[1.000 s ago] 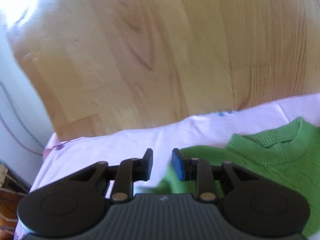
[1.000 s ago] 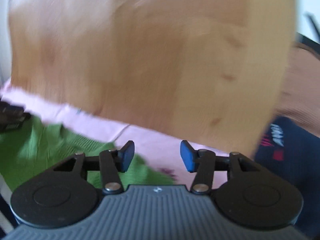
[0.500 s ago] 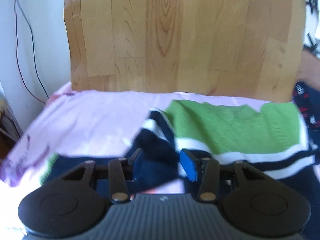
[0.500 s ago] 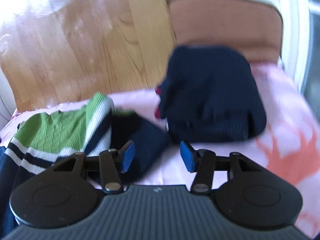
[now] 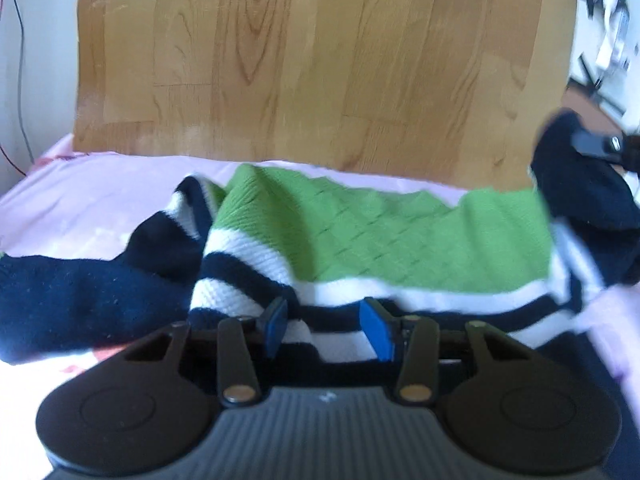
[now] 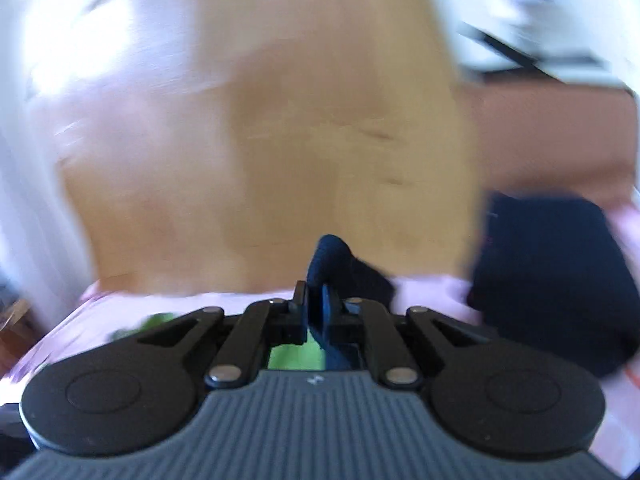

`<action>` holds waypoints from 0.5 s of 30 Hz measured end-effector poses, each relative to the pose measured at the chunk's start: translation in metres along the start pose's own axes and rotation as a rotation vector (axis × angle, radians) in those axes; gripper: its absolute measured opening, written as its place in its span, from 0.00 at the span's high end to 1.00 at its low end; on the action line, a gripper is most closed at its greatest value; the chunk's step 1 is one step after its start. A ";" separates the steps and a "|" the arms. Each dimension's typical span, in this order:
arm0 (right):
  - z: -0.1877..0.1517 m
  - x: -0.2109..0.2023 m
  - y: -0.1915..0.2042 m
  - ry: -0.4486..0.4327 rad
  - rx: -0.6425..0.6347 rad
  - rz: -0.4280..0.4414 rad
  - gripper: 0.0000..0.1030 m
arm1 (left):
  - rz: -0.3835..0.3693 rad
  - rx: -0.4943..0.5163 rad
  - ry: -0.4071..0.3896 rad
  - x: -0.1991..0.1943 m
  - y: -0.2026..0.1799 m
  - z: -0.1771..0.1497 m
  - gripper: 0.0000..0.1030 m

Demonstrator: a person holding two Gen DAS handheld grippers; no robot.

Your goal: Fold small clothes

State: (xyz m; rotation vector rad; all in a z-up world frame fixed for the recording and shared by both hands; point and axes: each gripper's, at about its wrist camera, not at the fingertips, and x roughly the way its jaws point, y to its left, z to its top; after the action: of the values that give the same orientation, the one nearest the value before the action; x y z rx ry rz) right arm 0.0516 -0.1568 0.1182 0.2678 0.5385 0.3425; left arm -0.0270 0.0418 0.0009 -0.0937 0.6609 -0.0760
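Observation:
A knit sweater [image 5: 360, 240] in green, white and navy stripes lies spread on the pink bedsheet [image 5: 80, 192]. My left gripper [image 5: 322, 330] hovers low over its striped hem. Its jaws are closing, with striped fabric between the blue pads, which stand apart from it. One navy sleeve [image 5: 80, 300] lies flat at the left. The other navy sleeve [image 5: 580, 192] is raised at the right, pinched by my right gripper [image 5: 588, 145]. In the blurred right wrist view, the right gripper [image 6: 314, 308] is closing on that navy sleeve [image 6: 332, 256], which sticks up past its pads.
A wooden headboard [image 5: 320, 60] rises behind the bed. A folded navy garment [image 6: 552, 280] sits on the sheet at the right, before a brown backrest [image 6: 560, 140]. A thin cable [image 5: 20, 60] hangs down the wall at the left.
The right gripper has shut on the navy sleeve, lifted it and swung left. The left gripper has moved closer over the striped hem, with its jaws wider than a second ago.

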 end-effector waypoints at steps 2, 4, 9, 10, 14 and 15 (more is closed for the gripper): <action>-0.013 0.023 0.026 0.131 -0.076 0.093 0.85 | -0.022 -0.008 -0.021 -0.004 0.003 0.002 0.57; -0.028 0.029 0.035 0.194 -0.136 0.129 0.85 | -0.029 -0.017 -0.006 -0.002 0.006 0.001 0.57; -0.041 -0.014 -0.006 0.077 -0.079 0.015 0.61 | -0.037 -0.004 -0.007 -0.001 0.005 0.002 0.52; -0.041 -0.021 -0.015 0.062 -0.078 -0.034 0.60 | -0.037 0.002 -0.006 0.000 0.004 0.003 0.51; -0.039 -0.023 -0.017 0.062 -0.114 -0.114 0.59 | -0.032 0.011 -0.009 0.000 0.002 0.002 0.50; -0.039 -0.020 -0.016 0.068 -0.118 -0.109 0.59 | -0.034 0.007 -0.009 0.000 0.003 0.002 0.50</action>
State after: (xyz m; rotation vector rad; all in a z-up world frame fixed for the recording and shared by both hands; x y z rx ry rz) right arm 0.0181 -0.1726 0.0902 0.1122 0.5946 0.2769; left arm -0.0261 0.0452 0.0019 -0.0984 0.6505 -0.1106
